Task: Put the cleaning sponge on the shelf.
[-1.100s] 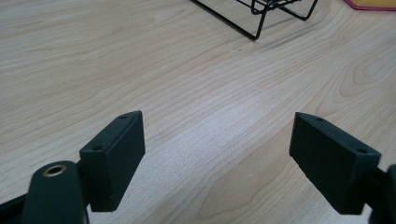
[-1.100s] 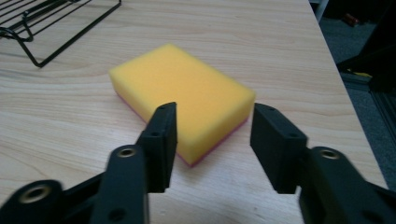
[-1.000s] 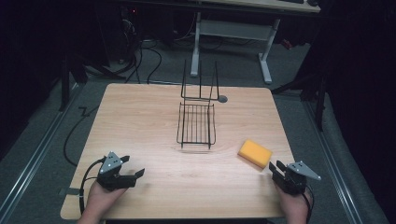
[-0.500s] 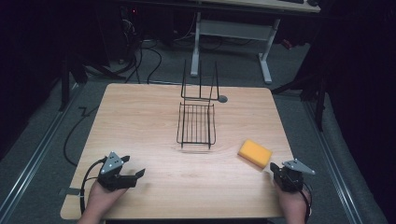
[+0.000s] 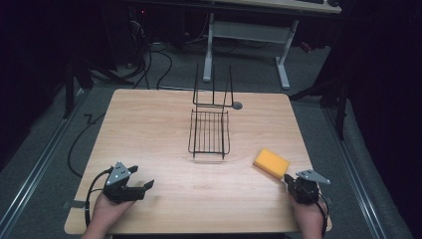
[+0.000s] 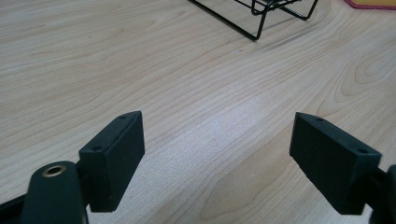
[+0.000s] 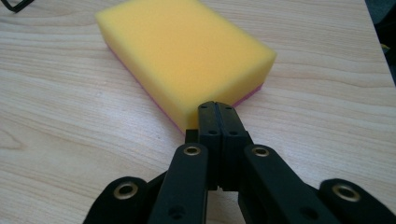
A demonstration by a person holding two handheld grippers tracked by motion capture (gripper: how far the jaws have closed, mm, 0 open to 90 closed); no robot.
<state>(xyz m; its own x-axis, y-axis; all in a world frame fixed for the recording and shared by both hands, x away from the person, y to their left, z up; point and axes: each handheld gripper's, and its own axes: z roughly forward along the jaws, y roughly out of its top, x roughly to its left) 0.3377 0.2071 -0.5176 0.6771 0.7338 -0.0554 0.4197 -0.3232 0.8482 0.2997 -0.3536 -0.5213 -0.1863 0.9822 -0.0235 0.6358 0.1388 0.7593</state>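
A yellow sponge [image 5: 271, 163] with a pink underside lies flat on the wooden table [image 5: 149, 129] at the right front. My right gripper [image 5: 287, 178] sits just in front of it. In the right gripper view its jaws are pressed together with nothing between them, and the right gripper's [image 7: 218, 108] tips rest at the near edge of the sponge [image 7: 187, 51]; contact cannot be told. My left gripper [image 5: 144, 185] lies at the left front, jaws wide apart over bare wood. Its pads [image 6: 114, 158] hold nothing.
A black wire rack [image 5: 209, 132] stands at the table's middle, with an upright wire back at its far end. One of its corners [image 6: 261, 14] lies ahead of the left gripper. A small grey disc [image 5: 237, 105] sits by the rack. Cables trail from both grippers.
The right gripper's jaws have come together, and it has shifted slightly toward the sponge. The left gripper, sponge and rack have not moved.
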